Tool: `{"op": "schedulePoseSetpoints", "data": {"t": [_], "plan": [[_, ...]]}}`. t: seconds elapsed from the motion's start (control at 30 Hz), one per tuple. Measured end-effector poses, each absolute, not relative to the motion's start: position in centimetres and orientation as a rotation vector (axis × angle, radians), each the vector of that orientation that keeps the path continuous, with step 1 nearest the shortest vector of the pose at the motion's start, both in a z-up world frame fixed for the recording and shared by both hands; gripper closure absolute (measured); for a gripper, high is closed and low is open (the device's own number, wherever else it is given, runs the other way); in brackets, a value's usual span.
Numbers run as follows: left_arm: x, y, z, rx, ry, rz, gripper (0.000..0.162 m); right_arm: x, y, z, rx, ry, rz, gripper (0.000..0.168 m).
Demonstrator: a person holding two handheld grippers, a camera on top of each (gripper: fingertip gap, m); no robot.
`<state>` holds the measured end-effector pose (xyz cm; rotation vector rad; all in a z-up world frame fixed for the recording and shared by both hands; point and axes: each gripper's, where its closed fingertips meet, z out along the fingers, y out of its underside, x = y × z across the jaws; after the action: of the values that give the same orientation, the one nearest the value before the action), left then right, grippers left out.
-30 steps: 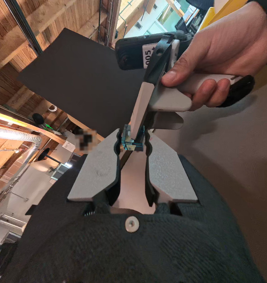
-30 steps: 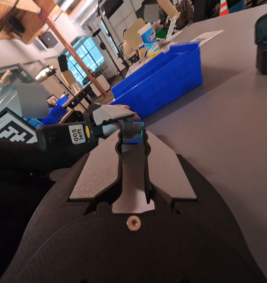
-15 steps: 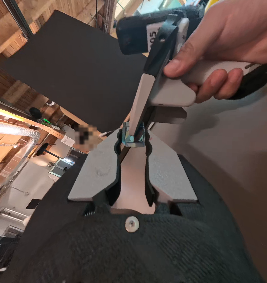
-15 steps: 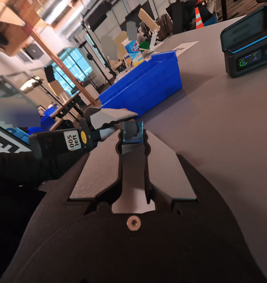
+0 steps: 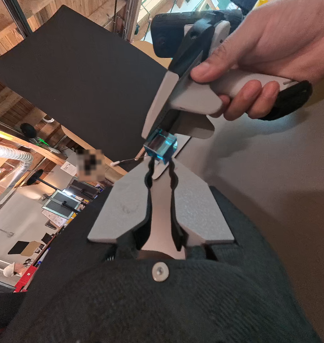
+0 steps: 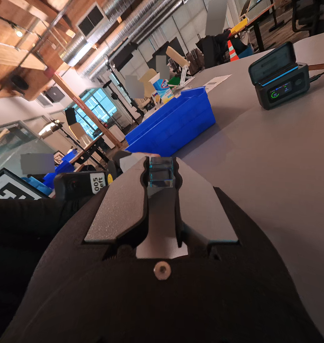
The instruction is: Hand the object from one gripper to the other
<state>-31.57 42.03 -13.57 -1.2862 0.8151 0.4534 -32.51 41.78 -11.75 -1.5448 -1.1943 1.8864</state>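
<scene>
A small clear cube with blue edges (image 6: pixel 161 172) sits pinched between the fingertips of my right gripper (image 6: pixel 161 167), which is shut on it. In the left wrist view the cube (image 5: pixel 160 146) is held at the tip of the right gripper (image 5: pixel 160 143), gripped by a person's hand (image 5: pixel 268 46). My left gripper (image 5: pixel 160 164) is just below the cube, apart from it. Its jaws stand a narrow gap apart with nothing between them. The left gripper's camera body (image 6: pixel 79 183) shows at the left of the right wrist view.
A grey table (image 6: pixel 268 167) lies below. A blue bin (image 6: pixel 172 130) stands on it ahead, with a wipes canister (image 6: pixel 163 89) behind. A dark case with a lit screen (image 6: pixel 281 87) is at the far right. A black board (image 5: pixel 74 83) hangs overhead. My two grippers' fingertips are within a few centimetres of each other.
The cube was between the left fingertips while the right gripper also pinched it. Now it has come out of the left gripper and stays in the right gripper, which has drawn away.
</scene>
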Motion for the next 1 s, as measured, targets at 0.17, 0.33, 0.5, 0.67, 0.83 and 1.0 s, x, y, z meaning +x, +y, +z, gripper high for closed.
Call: {"op": "schedulePoseSetpoints", "data": {"t": [0.17,0.33,0.5,0.67,0.83,1.0], "plan": [[-31.1,42.1,-14.0,-1.298,0.822,0.465,0.148,-32.5,42.0,-11.8,-1.56,-1.166,1.911,0.147],[-31.4,42.2,-14.1,-1.318,0.807,0.44,0.136,-32.8,41.7,-12.4,-1.586,-1.185,1.905,0.147],[-30.8,42.0,-14.1,-1.299,0.828,0.429,0.126,-33.0,40.8,-12.7,-1.563,-1.236,1.897,0.168],[-31.1,42.1,-14.0,-1.345,0.837,0.382,0.133,-33.0,40.9,-12.7,-1.582,-1.21,1.93,0.168],[-31.4,42.6,-14.6,-1.377,0.841,0.446,0.133,-33.2,41.6,-13.3,-1.614,-1.221,1.828,0.168],[-33.3,43.1,-14.5,-1.427,0.759,0.455,0.133,-32.1,43.8,-11.8,-1.588,-1.055,1.882,0.158]]}}
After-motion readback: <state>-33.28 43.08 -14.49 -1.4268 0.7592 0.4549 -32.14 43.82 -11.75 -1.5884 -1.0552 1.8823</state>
